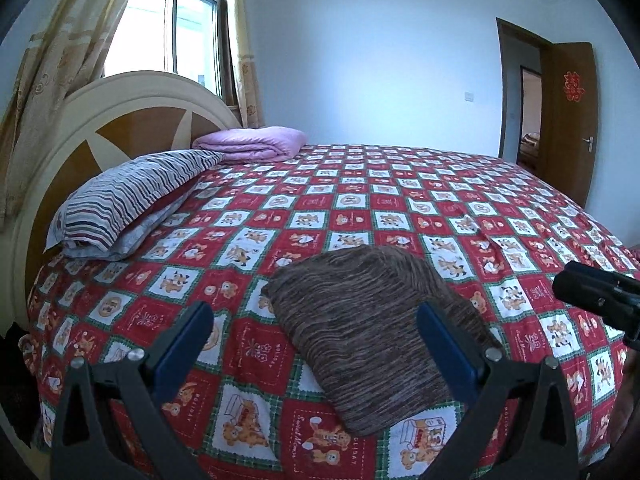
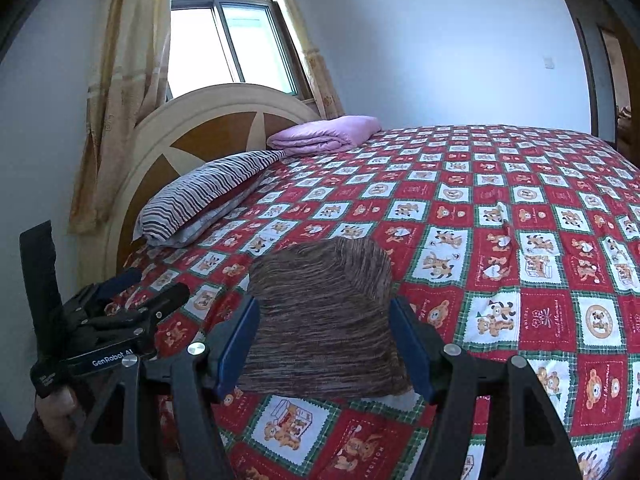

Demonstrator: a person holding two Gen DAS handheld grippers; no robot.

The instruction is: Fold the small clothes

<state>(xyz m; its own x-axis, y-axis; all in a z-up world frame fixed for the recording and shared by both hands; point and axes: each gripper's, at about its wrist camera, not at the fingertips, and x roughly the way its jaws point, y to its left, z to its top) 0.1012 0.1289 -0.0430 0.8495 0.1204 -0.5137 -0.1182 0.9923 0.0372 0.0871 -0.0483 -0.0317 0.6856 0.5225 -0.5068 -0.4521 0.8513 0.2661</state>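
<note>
A brown striped knit garment (image 1: 372,332) lies folded into a compact rectangle near the front edge of the bed; it also shows in the right wrist view (image 2: 324,320). My left gripper (image 1: 316,320) is open and empty, held above the garment's left part without touching it. My right gripper (image 2: 324,316) is open and empty, its blue pads on either side of the garment from above. The right gripper shows at the right edge of the left wrist view (image 1: 596,296), and the left gripper shows at the left of the right wrist view (image 2: 132,304).
The bed carries a red checked bear-print quilt (image 1: 400,200). A striped pillow (image 1: 132,200) and a folded pink blanket (image 1: 252,142) lie by the rounded headboard (image 1: 120,120). A curtained window is behind it. A brown door (image 1: 568,120) stands open at the right.
</note>
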